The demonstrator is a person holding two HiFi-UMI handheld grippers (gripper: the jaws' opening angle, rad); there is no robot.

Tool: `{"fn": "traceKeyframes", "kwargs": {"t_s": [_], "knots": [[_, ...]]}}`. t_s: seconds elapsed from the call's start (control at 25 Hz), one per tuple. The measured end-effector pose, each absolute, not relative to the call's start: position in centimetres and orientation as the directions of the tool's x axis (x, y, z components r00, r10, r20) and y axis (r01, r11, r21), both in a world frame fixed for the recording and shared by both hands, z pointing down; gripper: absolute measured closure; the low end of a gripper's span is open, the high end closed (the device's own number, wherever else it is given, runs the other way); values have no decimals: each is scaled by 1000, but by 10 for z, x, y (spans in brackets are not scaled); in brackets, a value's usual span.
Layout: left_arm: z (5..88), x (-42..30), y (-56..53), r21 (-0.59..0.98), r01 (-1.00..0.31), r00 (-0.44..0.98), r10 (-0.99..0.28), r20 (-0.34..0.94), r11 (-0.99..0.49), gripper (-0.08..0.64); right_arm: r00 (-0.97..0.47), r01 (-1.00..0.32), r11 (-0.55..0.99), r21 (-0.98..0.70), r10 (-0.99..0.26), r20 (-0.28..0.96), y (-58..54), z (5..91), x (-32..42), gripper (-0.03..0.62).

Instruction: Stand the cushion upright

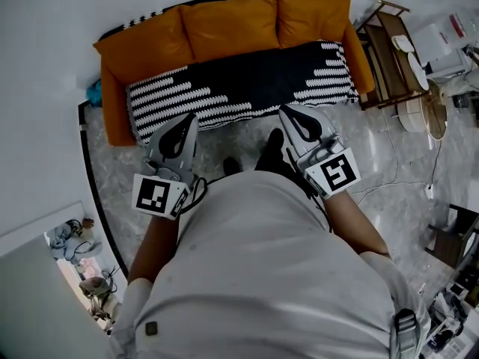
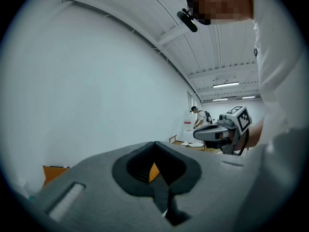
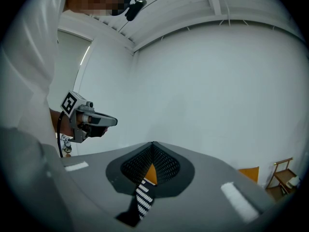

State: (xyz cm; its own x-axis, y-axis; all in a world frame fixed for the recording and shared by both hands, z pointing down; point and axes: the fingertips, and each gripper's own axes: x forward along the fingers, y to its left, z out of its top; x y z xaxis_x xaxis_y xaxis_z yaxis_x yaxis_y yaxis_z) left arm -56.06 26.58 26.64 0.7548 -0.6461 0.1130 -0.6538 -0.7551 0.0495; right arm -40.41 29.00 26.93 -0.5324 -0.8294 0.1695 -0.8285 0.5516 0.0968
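Note:
An orange sofa (image 1: 112, 118) stands against the white wall, its seat under a black-and-white patterned cover (image 1: 247, 84). Three orange cushions lean upright along its back: left (image 1: 146, 40), middle (image 1: 228, 21) and right (image 1: 310, 12). My left gripper (image 1: 191, 120) hovers over the seat's front edge, jaws shut and empty. My right gripper (image 1: 287, 111) is level with it further right, also shut with nothing in it. In the left gripper view the closed jaws (image 2: 154, 144) point at the wall above the sofa. The right gripper view shows its jaws (image 3: 153, 144) closed too, with a bit of orange and patterned cover beyond.
A wooden side rack (image 1: 385, 58) with white dishes stands right of the sofa. Cables (image 1: 404, 178) trail over the marble floor at right. Clutter lies at the lower left (image 1: 78, 238) and lower right (image 1: 456, 305). Another person (image 2: 198, 116) works far off.

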Motion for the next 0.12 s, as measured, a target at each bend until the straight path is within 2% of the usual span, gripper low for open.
{"fn": "traceKeyframes", "kwargs": {"t_s": [0.12], "knots": [[268, -562, 268, 53, -653, 755, -645, 116, -755, 557, -532, -829, 551, 96, -830, 170, 292, 270, -404, 581]]}}
